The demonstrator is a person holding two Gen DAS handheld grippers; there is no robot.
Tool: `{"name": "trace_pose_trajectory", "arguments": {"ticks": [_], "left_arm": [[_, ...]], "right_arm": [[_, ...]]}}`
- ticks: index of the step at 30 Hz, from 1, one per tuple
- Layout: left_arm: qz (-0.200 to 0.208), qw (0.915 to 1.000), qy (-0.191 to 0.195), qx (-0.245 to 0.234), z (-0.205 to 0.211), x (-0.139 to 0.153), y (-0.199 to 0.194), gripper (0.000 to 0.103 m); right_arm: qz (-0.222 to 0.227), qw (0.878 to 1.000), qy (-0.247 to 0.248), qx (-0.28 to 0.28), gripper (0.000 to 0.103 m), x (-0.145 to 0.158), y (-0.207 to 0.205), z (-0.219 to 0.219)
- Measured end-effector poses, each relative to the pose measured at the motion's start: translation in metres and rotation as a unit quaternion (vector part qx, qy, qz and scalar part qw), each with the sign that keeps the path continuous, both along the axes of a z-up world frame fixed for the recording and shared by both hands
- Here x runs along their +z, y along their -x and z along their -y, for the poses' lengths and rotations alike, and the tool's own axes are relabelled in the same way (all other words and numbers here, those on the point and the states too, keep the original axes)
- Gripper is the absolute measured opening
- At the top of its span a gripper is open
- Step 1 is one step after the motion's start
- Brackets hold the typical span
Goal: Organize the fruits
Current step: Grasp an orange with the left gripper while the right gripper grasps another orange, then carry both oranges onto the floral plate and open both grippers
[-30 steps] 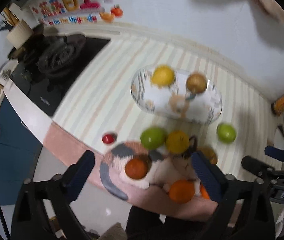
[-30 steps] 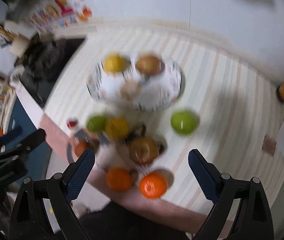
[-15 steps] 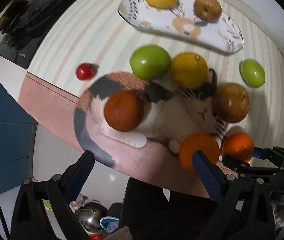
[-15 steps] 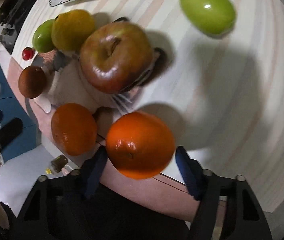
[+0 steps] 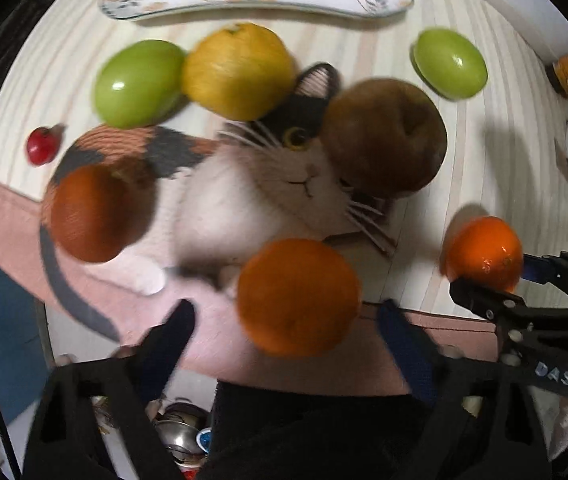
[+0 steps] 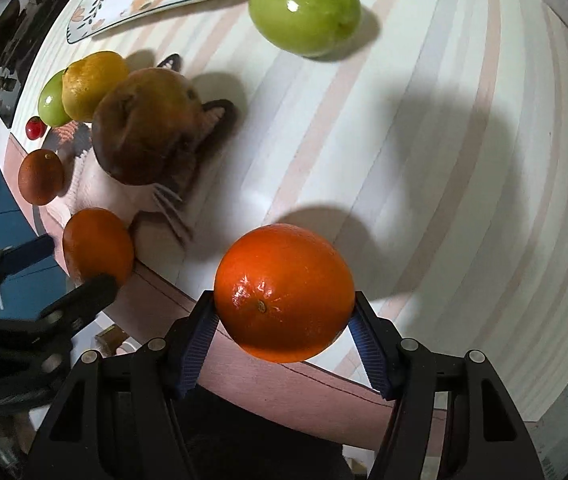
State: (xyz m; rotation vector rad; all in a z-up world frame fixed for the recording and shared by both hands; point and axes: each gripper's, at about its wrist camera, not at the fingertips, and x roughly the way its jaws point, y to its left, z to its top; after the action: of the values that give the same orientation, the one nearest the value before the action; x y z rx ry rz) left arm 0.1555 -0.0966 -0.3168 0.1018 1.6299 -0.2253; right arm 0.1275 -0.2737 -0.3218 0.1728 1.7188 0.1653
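The right gripper (image 6: 284,316) clamps an orange (image 6: 284,292); the left gripper (image 5: 284,344), jaws just narrowing, straddles another orange (image 5: 298,296) without touching it.

Right hand-held gripper (image 6: 284,320) clamped and pointing down, left hand-held gripper (image 5: 284,320) jaws just closing, half-open

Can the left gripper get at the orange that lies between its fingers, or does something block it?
Probably yes. The left gripper, whose jaws have just been closing, straddles the orange at the counter edge with nothing between. The right gripper is off to the side, shut on another orange.
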Motion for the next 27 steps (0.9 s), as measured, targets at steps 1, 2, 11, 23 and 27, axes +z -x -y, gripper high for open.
{"name": "trace_pose_trajectory", "arguments": {"ticks": [1,2,11,23,27], "left_arm": [[-0.002,0.9999,0.013,0.005,0.000,-0.002,0.000,0.062],[0.001,0.9998,0.018,0.012,-0.001,-0.003,-0.001,0.062],[0.020,0.9996,0.001,0.021,-0.017,0.002,-0.002,0.061],[0.037,0.9982,0.035,0.032,-0.034,0.034,-0.028,0.060],[0.072,0.9935,0.075,0.045,-0.048,0.085,-0.053,0.060]], "right_arm": [[0.001,1.000,-0.003,-0.003,0.068,0.000,0.000,0.001],[0.002,1.000,-0.005,-0.005,0.068,-0.001,-0.002,0.005],[-0.009,1.000,-0.012,-0.018,0.069,-0.006,-0.003,0.004],[0.037,0.999,-0.026,-0.026,0.068,0.028,-0.016,0.007],[0.085,0.995,-0.045,-0.029,0.068,0.069,-0.038,0.005]]}}
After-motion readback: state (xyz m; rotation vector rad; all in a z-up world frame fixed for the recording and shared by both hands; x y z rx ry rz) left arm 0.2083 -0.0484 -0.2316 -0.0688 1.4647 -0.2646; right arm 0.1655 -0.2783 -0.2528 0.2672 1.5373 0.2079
